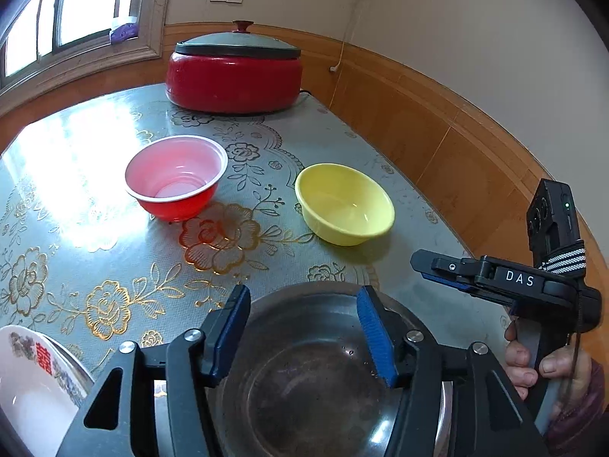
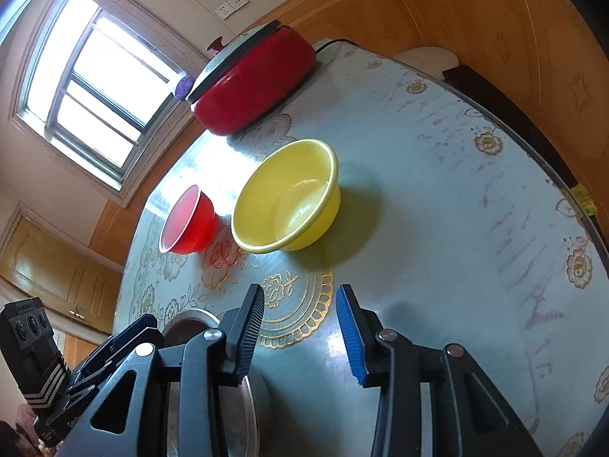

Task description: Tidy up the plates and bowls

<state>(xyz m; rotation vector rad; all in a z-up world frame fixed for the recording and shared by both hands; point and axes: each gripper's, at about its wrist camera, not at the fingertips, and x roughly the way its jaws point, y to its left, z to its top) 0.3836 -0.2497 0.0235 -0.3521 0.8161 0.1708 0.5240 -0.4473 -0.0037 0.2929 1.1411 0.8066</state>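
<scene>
A steel bowl (image 1: 304, 388) sits at the near table edge. My left gripper (image 1: 304, 297) is open and hovers over it, holding nothing. A red plastic bowl (image 1: 177, 177) and a yellow bowl (image 1: 344, 203) stand further out on the table. A white plate with a floral rim (image 1: 30, 377) lies at the near left. My right gripper (image 2: 300, 297) is open and empty, above the table in front of the yellow bowl (image 2: 287, 198), with the red bowl (image 2: 188, 221) to its left. The steel bowl's rim (image 2: 190, 318) shows beside its left finger.
A red lidded electric pot (image 1: 234, 70) stands at the table's far end, with a cord behind it. The floral tablecloth (image 1: 114, 266) covers the table. A wood-panelled wall (image 1: 437, 144) runs close along the right edge. A window is at the far left.
</scene>
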